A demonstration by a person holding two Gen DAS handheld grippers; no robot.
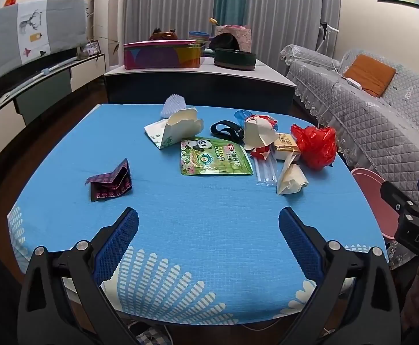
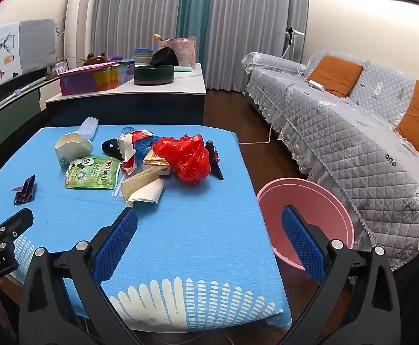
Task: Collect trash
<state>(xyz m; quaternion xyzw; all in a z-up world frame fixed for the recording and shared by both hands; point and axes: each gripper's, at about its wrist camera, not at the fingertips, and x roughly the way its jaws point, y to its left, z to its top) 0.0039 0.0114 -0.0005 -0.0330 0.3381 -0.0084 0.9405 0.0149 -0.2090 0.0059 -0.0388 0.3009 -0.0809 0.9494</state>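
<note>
Both your left gripper [image 1: 208,224] and right gripper [image 2: 209,224] are spread, holding nothing. Trash pile [image 2: 140,158] lies mid-table; pink basin [image 2: 318,201] sits beside the table's right edge. Risk: light wrappers may slip and miss the basin.

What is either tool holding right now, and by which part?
Nothing. The left tool and right tool are both open and empty above the table; the trash still lies there.
</note>
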